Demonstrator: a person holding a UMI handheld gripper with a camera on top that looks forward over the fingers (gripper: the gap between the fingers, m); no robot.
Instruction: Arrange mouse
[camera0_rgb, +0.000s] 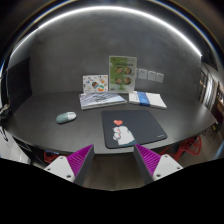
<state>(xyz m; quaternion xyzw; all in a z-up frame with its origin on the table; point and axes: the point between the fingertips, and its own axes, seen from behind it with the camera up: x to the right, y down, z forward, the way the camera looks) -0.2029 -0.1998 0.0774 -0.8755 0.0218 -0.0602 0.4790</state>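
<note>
A pale grey-green mouse (66, 117) lies on the dark table (40, 112), to the left of a black mouse mat (133, 128) that carries a white and red picture near its front. My gripper (112, 160) hovers over the table's near edge, well short of the mouse and just in front of the mat. Its magenta pads (80, 157) stand wide apart and nothing is between them.
At the back of the table lie an open booklet (101, 99) and a second book (148, 99). A green and white leaflet (122, 73) and a smaller card (94, 83) stand against the grey wall. Wall sockets (149, 75) sit to the right.
</note>
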